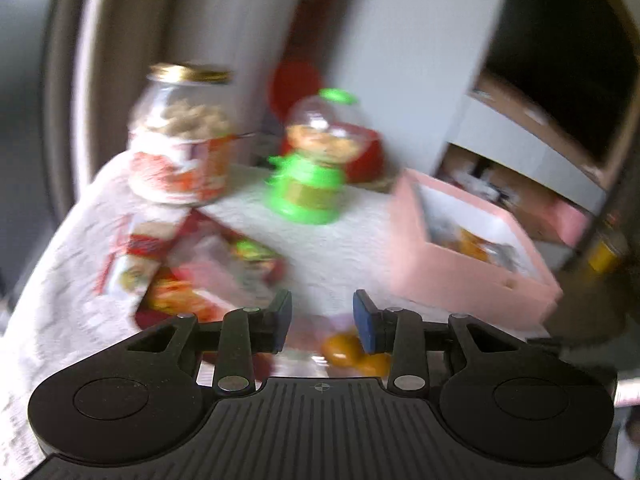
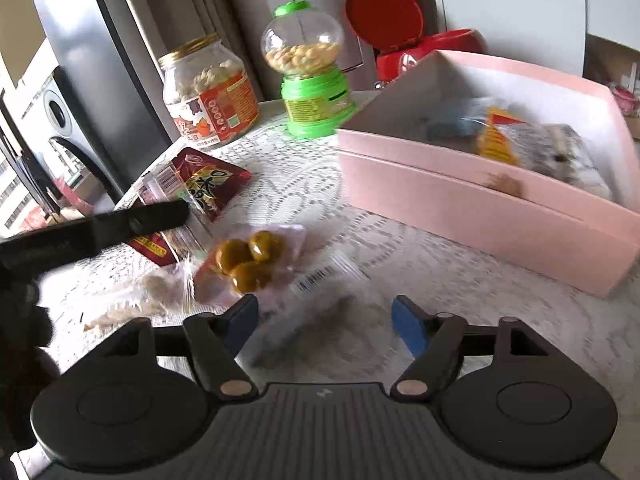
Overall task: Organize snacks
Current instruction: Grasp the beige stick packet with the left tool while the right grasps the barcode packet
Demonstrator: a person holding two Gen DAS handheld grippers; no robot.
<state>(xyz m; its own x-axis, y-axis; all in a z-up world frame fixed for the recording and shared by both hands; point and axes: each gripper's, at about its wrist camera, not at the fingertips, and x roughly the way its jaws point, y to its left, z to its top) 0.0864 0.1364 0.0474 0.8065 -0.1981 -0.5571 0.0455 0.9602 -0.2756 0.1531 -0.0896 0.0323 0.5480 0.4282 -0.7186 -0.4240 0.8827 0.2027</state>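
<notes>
A clear snack packet of yellow-brown balls (image 2: 248, 264) lies on the lace-covered tabletop (image 2: 304, 184), just ahead of the right gripper (image 2: 325, 320) at eleven o'clock. Both the right and the left gripper (image 1: 322, 316) have fingers spread, empty. Farther, at one o'clock, sits a pink cardboard box (image 2: 460, 200) holding packets.

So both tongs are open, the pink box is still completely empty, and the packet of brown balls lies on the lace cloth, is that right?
Not quite: the pink box is not empty. The right wrist view shows wrapped snacks already lying inside it. The rest holds: the left tongs and right tongs are both open, and the packet of brown balls lies on the lace cloth.
</notes>
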